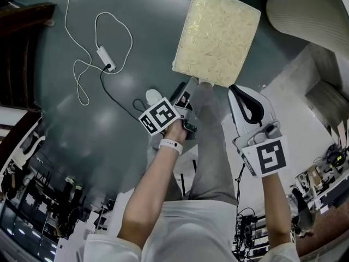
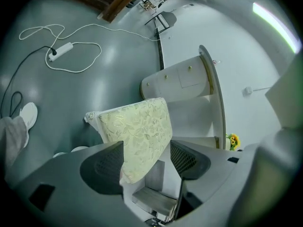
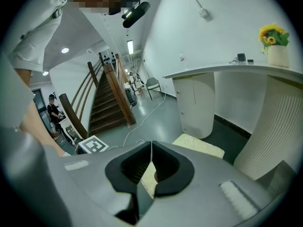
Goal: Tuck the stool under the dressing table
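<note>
Stool (image 1: 218, 34) sat out on the floor, right ahead of both grippers, not yet under the dressing table (image 2: 189, 82). Left gripper (image 2: 147, 157) stood wide open, nothing pinched. In its own view the cushion's near corner showed btw the jaws, hard by one pad, w/ the other pad well clear; touching or not, couldn't tell. Right gripper (image 3: 151, 145) had its tips together, empty, w/ the stool a little way ahead & below. In the head view both hung just beside the cushion's near edge, left at one corner, right at the other; left looked the nearer, I reckoned. Key relation: the table's knee space lay beyond the stool, on its far side from the grippers & somewhat to the right, so grippers, stool & opening ran approx in one line. Cushion looked nearly square, maybe a touch longer fore-aft, tho the wide lens made that unsure. Next move called for a push at the near edge, away from the person & angled a bit right. A shove from one corner only could've skewed it.
</note>
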Motion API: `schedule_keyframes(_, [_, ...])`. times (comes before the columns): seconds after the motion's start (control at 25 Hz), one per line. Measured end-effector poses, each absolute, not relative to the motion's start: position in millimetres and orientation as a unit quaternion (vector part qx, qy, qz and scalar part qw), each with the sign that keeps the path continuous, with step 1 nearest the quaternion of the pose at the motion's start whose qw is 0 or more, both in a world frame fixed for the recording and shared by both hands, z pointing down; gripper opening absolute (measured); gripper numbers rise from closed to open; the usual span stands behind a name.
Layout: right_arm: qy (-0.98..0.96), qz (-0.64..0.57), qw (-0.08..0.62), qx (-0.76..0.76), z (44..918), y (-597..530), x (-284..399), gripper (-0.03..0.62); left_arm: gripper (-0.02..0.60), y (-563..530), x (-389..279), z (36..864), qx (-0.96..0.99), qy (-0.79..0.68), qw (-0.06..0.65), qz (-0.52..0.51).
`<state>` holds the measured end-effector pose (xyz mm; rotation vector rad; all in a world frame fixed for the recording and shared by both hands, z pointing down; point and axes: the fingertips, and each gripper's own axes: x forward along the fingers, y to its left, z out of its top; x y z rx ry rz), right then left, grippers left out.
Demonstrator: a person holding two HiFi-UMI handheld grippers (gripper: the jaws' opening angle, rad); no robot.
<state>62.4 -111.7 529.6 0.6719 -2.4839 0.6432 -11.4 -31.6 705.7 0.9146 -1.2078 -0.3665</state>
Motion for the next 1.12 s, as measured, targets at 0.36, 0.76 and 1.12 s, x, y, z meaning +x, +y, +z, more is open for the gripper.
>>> schedule_keyframes(0.36, [-0.902,0.259,0.244,0.244,571.3,-110.9,64.7,0.018,0.317,-23.7,-2.5,762.4,0.393,-0.545,0.724,-0.156])
schedule_keyframes(0.76, [-0.896,0.277,0.233,0.257,591.2,-120.0,58.5,0.018,0.342,-23.3,15.0,808.1,0.375,-0.528,0.744,-0.166])
schedule_keyframes(1.12, [-0.889,0.285,0.242,0.264,604.2,-128.0,72.1,0.017,0.341,-27.3,24.4,825.1,0.382,-0.536,0.746,-0.101])
